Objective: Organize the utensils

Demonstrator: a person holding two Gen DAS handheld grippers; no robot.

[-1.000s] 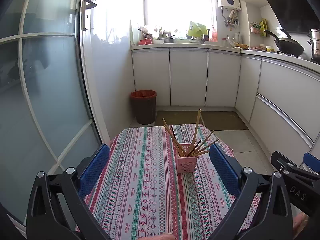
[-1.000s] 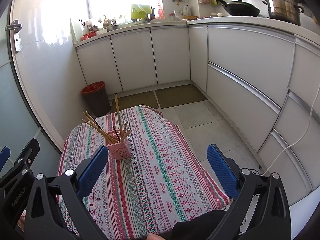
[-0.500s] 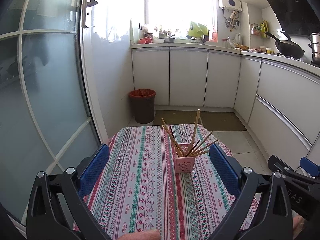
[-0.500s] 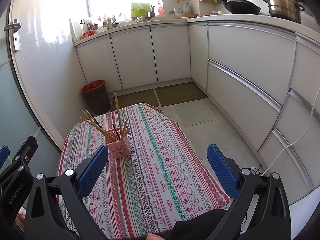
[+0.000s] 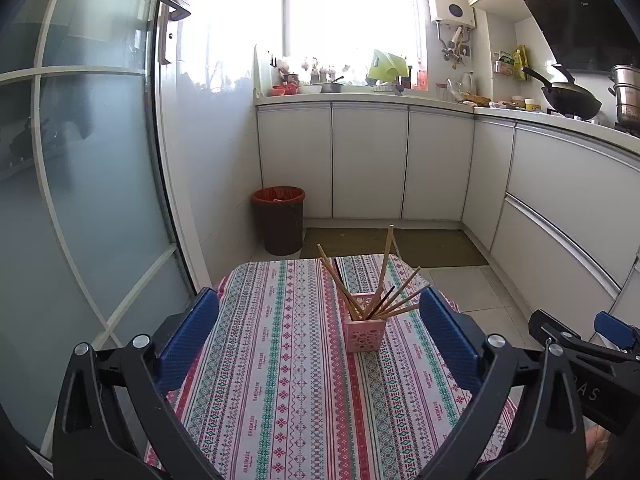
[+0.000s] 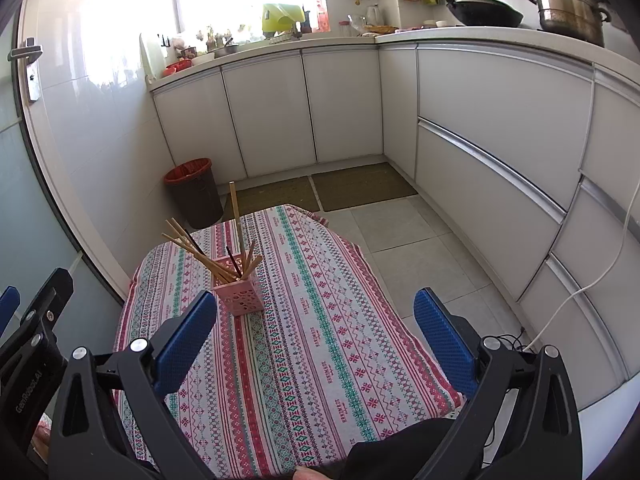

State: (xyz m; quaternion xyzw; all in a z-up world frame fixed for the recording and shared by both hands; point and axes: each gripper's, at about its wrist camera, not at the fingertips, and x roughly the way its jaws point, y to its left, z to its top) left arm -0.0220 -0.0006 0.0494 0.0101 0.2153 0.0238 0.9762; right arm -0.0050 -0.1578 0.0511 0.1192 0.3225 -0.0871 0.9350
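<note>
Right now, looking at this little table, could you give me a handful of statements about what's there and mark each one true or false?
1. The chopsticks stand in a pink holder. True.
2. The left gripper is shut on a chopstick. False: its jaws stand wide apart and hold nothing.
3. The holder sits on a striped patterned tablecloth. True.
4. The right gripper is clamped on the holder. False: it is open, and the holder stands apart beyond its left finger.
5. A dark bin with a red liner stands on the floor past the table. True.
6. Forks and spoons lie scattered on the cloth. False: none show there.
</note>
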